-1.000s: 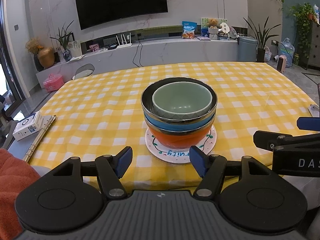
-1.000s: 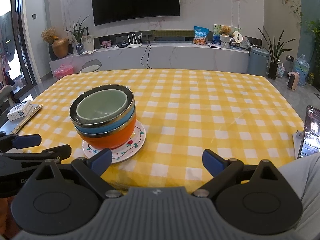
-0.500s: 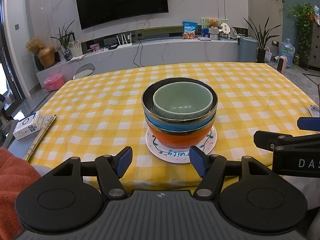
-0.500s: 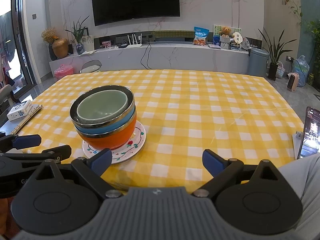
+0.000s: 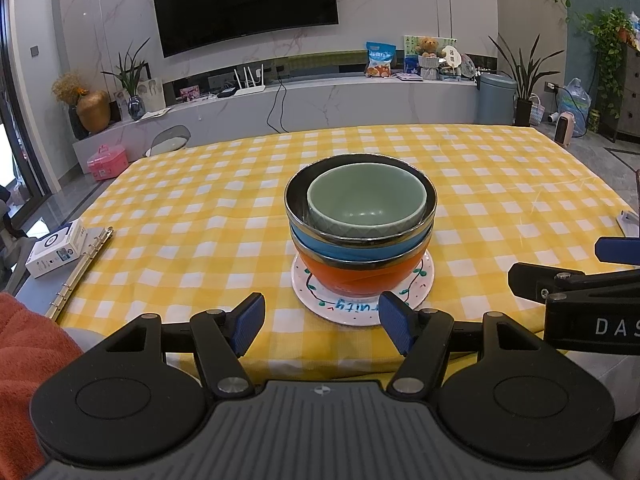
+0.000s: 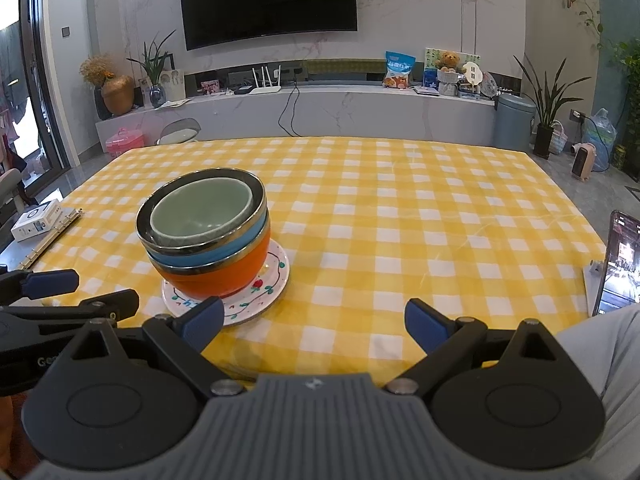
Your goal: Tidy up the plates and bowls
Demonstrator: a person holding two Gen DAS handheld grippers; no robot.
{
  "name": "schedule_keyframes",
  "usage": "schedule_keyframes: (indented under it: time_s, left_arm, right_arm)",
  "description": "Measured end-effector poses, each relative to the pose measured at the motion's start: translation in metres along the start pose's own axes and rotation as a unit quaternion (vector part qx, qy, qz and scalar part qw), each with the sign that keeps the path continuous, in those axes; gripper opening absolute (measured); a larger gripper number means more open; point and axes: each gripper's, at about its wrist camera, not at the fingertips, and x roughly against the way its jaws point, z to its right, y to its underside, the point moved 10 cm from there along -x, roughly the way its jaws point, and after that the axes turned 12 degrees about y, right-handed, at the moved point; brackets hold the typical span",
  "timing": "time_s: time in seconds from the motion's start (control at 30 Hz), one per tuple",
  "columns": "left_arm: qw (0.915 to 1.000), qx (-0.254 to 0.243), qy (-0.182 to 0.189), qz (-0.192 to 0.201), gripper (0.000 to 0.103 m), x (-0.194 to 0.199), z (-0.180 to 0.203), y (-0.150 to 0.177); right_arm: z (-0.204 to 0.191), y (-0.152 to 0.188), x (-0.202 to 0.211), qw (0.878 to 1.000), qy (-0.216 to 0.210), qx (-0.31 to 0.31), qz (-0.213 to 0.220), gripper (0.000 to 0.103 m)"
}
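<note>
Left wrist view gives us three nested bowls: one green bowl [image 5: 366,200] inside one blue bowl [image 5: 352,249], inside one orange bowl [image 5: 360,278], all on one white plate [image 5: 362,312] near the table's [image 5: 200,200] front edge. We hold two tongs, the left gripper [image 5: 321,322] and right gripper [image 6: 314,322], both spread apart, gripping nothing.

A stack of nested bowls [image 5: 360,232] on a painted plate [image 5: 362,300] stands at frame centre in the left wrist view, the lone obstacle on the checked bench [image 5: 500,184]. In the right wrist view, open cloth fills the centre and right, a propped phone [image 6: 618,264] guards the right edge, and a ring binder [image 6: 52,236] lines the left.
</note>
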Motion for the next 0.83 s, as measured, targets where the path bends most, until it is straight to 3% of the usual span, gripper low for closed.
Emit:
schedule_keyframes:
  time_s: [0.83]
  left_arm:
    - [1.0000,0.004,0.002,0.002,0.077,0.0008,-0.0004,0.0020]
  right_arm:
    - [-0.0011,0.0016,-0.0009,1.000,0.001,-0.002,-0.004,0.095]
